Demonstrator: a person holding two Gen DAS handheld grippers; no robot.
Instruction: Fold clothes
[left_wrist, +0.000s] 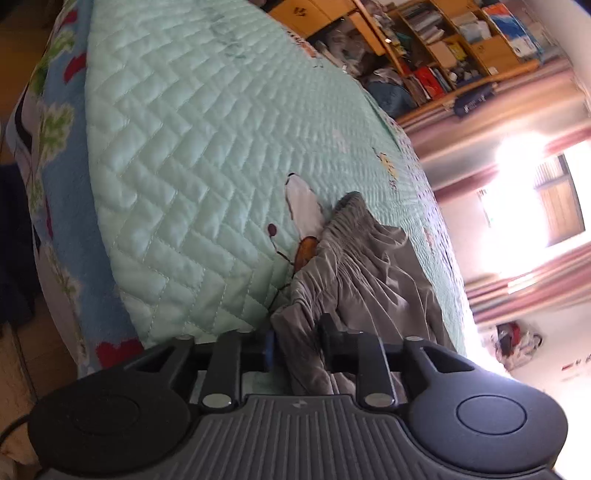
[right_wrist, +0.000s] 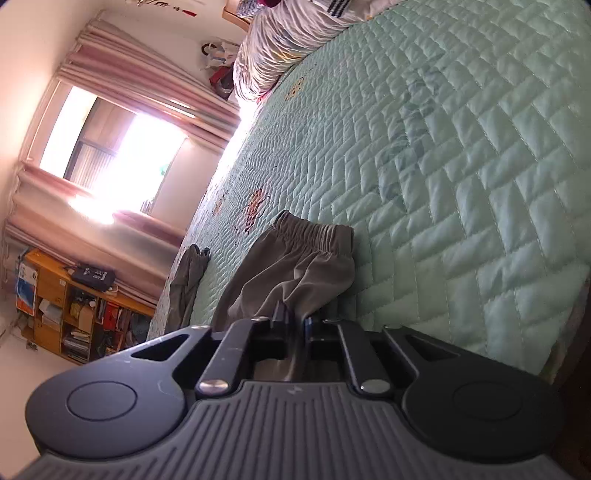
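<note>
A pair of grey shorts (left_wrist: 362, 266) with a gathered elastic waistband lies crumpled on the mint-green quilted bedspread (left_wrist: 184, 147). My left gripper (left_wrist: 299, 339) stands partly open at the near edge of the garment, and a bunch of grey fabric sits loosely between its fingers. In the right wrist view the same shorts (right_wrist: 306, 266) lie with the waistband away from me. My right gripper (right_wrist: 294, 325) has its jaws nearly together, pinching a fold of the fabric's near edge. A second strip of grey cloth (right_wrist: 188, 273) lies further left on the bed.
The bedspread (right_wrist: 461, 166) stretches wide beyond the shorts. Striped bedding (right_wrist: 288, 40) is piled at its far end. A blue floral blanket (left_wrist: 55, 155) hangs over the bed's side. Wooden shelves (left_wrist: 450, 51) full of books stand by a bright curtained window (right_wrist: 110, 147).
</note>
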